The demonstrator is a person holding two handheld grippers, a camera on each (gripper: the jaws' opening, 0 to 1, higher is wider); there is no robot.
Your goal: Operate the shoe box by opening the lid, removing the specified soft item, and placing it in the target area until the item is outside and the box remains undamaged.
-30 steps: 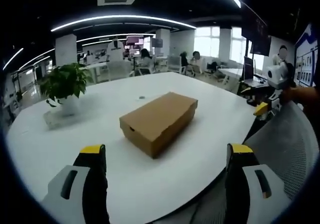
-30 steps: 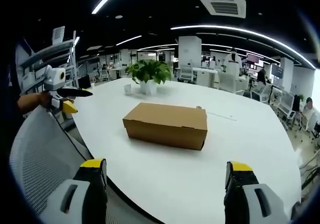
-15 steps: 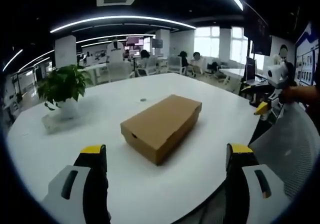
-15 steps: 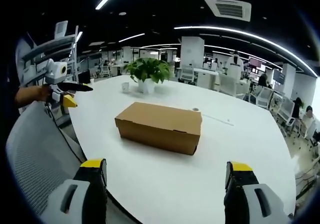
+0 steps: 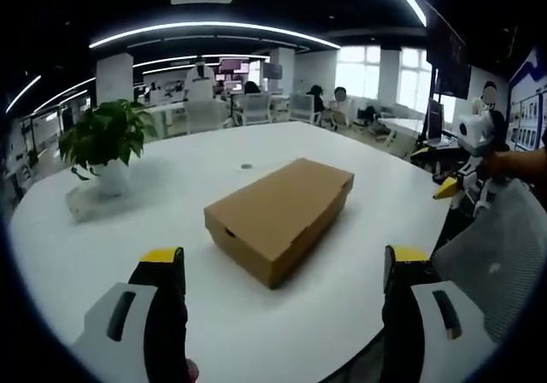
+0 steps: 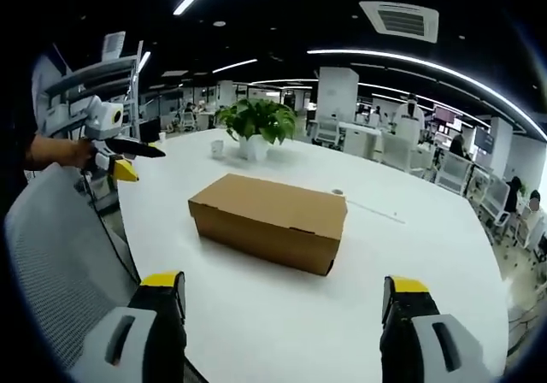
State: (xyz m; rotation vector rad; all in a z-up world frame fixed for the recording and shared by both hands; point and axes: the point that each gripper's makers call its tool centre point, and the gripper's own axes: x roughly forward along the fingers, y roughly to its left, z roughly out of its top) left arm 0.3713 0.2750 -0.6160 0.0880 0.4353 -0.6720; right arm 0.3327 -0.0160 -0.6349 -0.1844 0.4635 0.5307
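Cardboard-brown and closed, the shoe box lies near the middle of the white table; its lid is flat on, so the soft item inside is hidden and nothing of the task looks done yet. Left gripper and right gripper each hang short of the box, apart from it, fingers spread wide and empty; a potted plant stands beyond the box; opening, lifting out and placing all remain.
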